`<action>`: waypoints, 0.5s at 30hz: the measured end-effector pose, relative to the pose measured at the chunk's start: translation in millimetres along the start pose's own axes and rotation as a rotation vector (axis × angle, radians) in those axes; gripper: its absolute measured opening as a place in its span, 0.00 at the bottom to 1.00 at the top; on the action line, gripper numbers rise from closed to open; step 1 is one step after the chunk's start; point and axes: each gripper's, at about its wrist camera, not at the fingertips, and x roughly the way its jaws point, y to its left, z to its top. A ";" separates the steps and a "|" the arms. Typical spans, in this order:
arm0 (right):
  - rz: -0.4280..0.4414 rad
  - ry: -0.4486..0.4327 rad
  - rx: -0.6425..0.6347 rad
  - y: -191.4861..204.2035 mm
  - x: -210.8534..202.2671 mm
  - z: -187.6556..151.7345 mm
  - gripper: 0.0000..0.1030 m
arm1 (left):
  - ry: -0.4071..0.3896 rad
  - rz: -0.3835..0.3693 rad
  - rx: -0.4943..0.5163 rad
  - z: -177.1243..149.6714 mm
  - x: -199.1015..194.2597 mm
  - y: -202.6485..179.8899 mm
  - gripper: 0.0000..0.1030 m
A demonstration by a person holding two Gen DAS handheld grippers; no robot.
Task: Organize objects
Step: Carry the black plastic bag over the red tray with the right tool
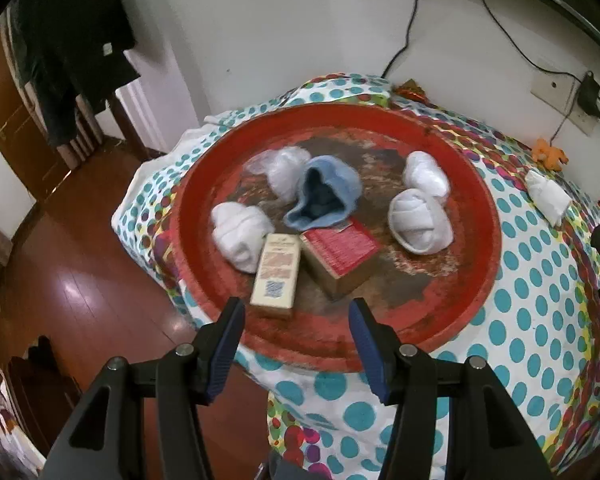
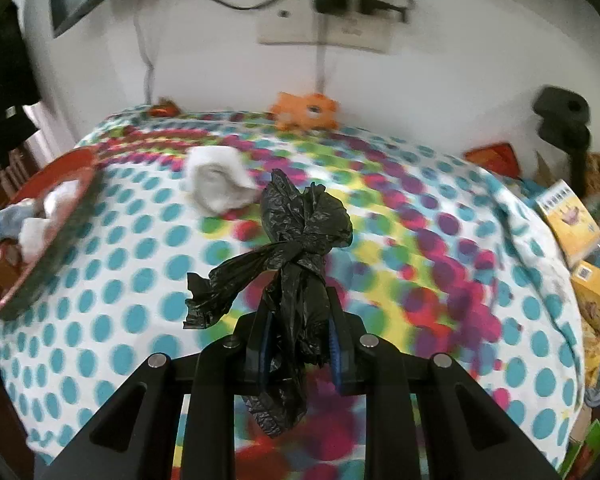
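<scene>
The right hand-held gripper (image 2: 298, 336), clenched on a knotted black bag (image 2: 300, 240) standing up between its jaws, has the red tray (image 2: 66, 216) off to its left across the bed, nearer the released left hand-held gripper (image 1: 296, 320).

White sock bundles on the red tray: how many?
4: far bundle behind the blue hat, left bundle, two right. The hat may hide more.

Both tools look alike: the left tool (image 1: 296, 316) and the right tool (image 2: 298, 320) are matte black plastic frames with triangular cut-outs, round silver pivot pins along the linkages, and ribbed blue pads (image 1: 228, 356) lining their fingers.
</scene>
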 end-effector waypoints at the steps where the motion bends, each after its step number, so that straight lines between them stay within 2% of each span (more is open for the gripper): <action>1: 0.018 -0.002 -0.011 8.9 -1.1 1.8 0.21 | 0.005 0.000 -0.010 -1.4 0.4 4.3 0.54; 15: 0.222 -0.011 -0.166 140.1 3.9 31.6 0.21 | 0.023 0.028 -0.102 -10.8 0.6 46.8 0.54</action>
